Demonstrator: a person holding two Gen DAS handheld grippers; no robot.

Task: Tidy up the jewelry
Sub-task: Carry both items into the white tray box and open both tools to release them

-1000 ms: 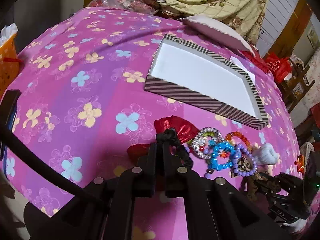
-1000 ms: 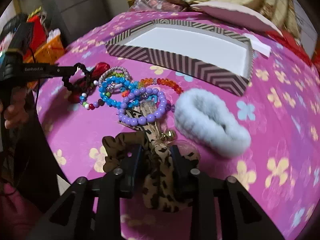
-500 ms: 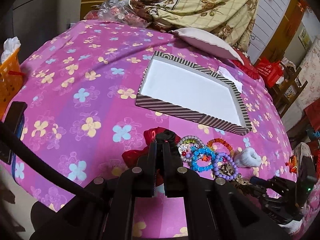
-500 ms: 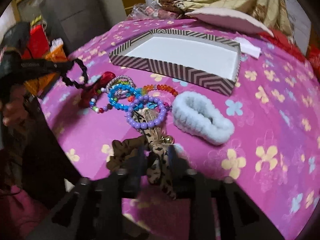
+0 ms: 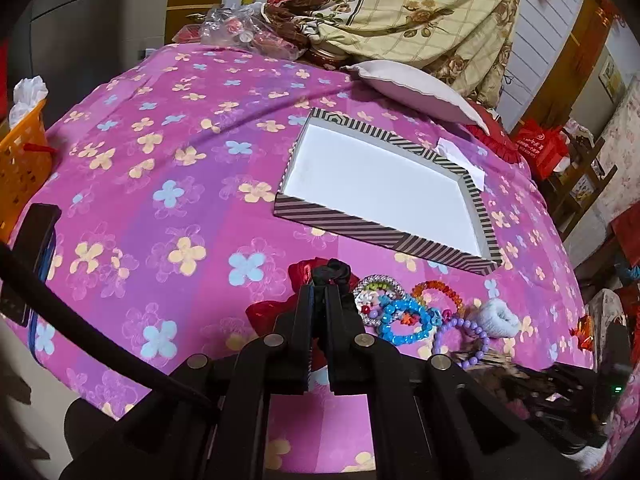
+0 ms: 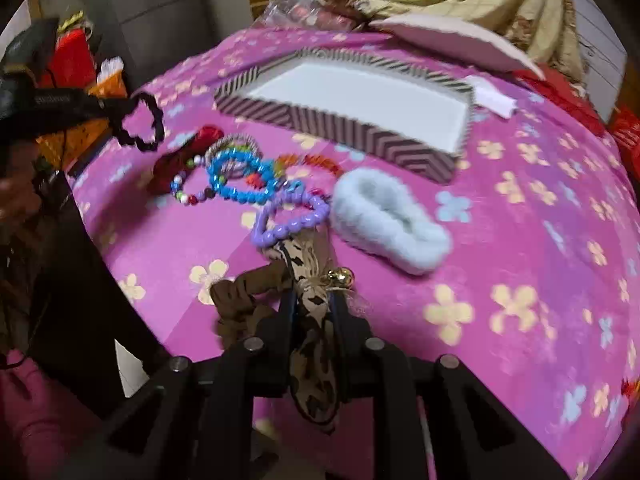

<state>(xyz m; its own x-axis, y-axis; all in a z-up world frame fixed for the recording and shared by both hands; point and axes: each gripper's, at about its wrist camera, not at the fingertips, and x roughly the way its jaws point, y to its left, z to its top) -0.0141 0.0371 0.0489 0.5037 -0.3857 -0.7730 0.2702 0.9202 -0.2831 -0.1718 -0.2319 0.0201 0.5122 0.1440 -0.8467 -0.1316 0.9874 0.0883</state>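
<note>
My left gripper (image 5: pixel 319 294) is shut on a black hair tie (image 5: pixel 332 271) and holds it above the pink bedspread; the tie hangs from it in the right wrist view (image 6: pixel 142 122). My right gripper (image 6: pixel 313 304) is shut on a leopard-print scrunchie (image 6: pixel 308 280) with a small gold bell, lifted off the bed. Below lie a blue bead bracelet (image 6: pixel 240 178), a purple bead bracelet (image 6: pixel 292 216), a red scrunchie (image 6: pixel 180 152) and a fluffy white scrunchie (image 6: pixel 390 216). The striped box (image 5: pixel 486 236) with a white inside lies beyond them.
An orange basket (image 5: pixel 20 160) stands left of the bed. A phone (image 5: pixel 38 252) lies at the left edge. A white cushion (image 5: pixel 416 88) and a folded quilt (image 5: pixel 420 12) lie behind the box. A white paper slip (image 5: pixel 460 158) sits by the box's far corner.
Both grippers have risen from the pile, each with its item. The black hair tie has lifted off the red scrunchie, and the leopard scrunchie has come up off the bed.
</note>
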